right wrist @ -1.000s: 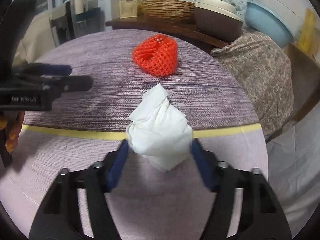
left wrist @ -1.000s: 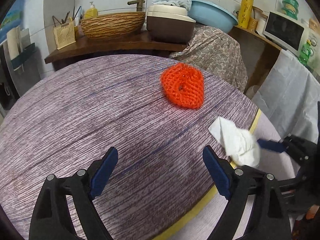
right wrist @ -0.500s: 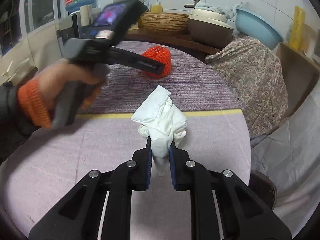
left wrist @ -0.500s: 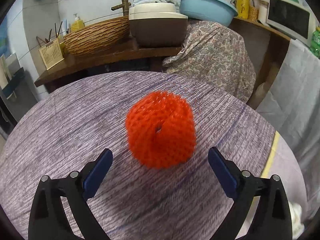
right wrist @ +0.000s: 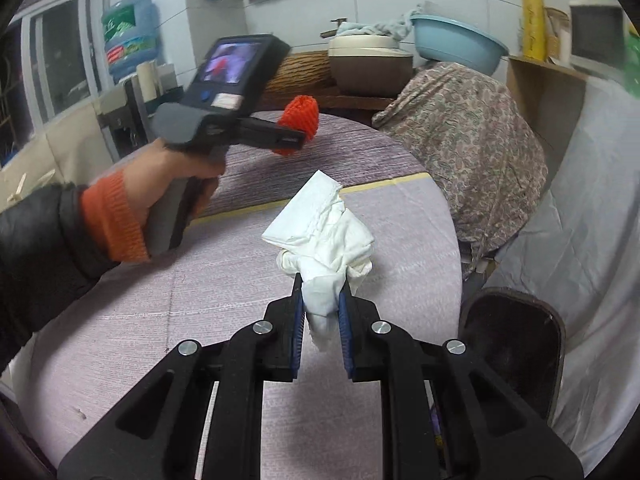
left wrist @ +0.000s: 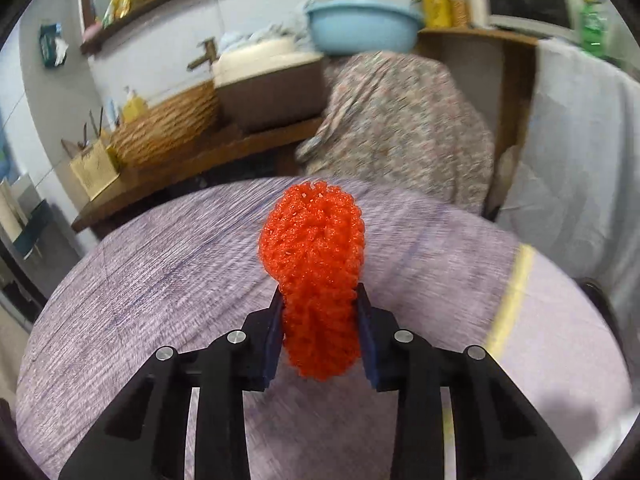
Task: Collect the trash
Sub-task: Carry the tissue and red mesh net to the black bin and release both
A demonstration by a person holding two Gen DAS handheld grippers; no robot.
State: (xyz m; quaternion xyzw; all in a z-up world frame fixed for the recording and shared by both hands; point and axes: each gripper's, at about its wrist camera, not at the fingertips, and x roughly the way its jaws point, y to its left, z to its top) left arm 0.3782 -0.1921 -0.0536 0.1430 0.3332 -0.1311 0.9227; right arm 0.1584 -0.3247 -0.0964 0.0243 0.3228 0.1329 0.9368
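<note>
My left gripper (left wrist: 319, 300) is shut on an orange foam net (left wrist: 316, 264) and holds it up above the round purple-grey table (left wrist: 160, 264). The net also shows in the right wrist view (right wrist: 302, 114), squeezed in the left gripper (right wrist: 298, 138). My right gripper (right wrist: 320, 292) is shut on a crumpled white tissue (right wrist: 320, 236) and holds it above the table (right wrist: 140, 312) near its right edge.
A dark bin opening (right wrist: 508, 336) sits below the table's right edge. A chair draped in patterned cloth (right wrist: 468, 132) stands behind the table. A wooden counter holds a wicker basket (left wrist: 168, 128), a brown pot (left wrist: 268, 88) and a blue basin (left wrist: 360, 26). White sheeting (left wrist: 580, 152) hangs at right.
My left gripper moved to the orange net, closed on it and lifted it. My right gripper closed on the tissue and raised it off the table.
</note>
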